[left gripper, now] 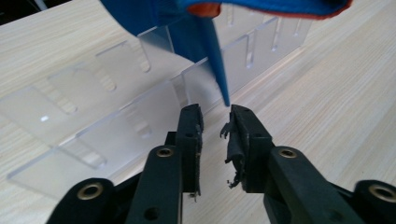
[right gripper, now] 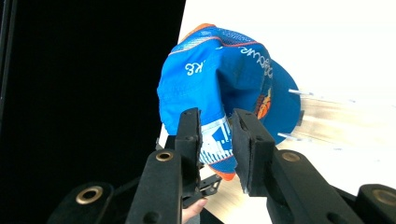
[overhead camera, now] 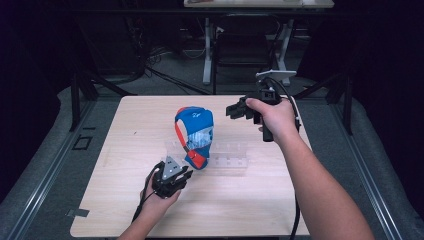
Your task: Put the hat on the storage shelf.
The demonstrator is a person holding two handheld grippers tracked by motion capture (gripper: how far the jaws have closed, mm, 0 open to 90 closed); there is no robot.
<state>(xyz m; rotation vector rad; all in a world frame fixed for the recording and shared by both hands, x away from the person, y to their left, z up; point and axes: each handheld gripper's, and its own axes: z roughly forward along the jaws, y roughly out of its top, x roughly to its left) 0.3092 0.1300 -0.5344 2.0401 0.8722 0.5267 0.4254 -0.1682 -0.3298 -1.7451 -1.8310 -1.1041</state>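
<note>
A blue cap (overhead camera: 195,126) with orange trim and white lettering stands on edge in a clear acrylic slotted rack (overhead camera: 227,156) at the middle of the wooden table (overhead camera: 125,150). My left gripper (overhead camera: 185,174) sits low just in front of the cap, open. In the left gripper view its jaws (left gripper: 215,112) hold nothing, and the cap's blue strap (left gripper: 217,65) hangs down just beyond their tips, in front of the rack (left gripper: 116,98). My right gripper (overhead camera: 230,110) hovers to the right of the cap, open and pointing at the cap (right gripper: 219,65), apart from it.
Dark floor and metal frame rails surround the table. Desk legs and cables (overhead camera: 207,50) stand beyond the far edge. Bare wood lies to the left and along the front of the table. In the right gripper view the rack (right gripper: 327,116) stretches away behind the cap.
</note>
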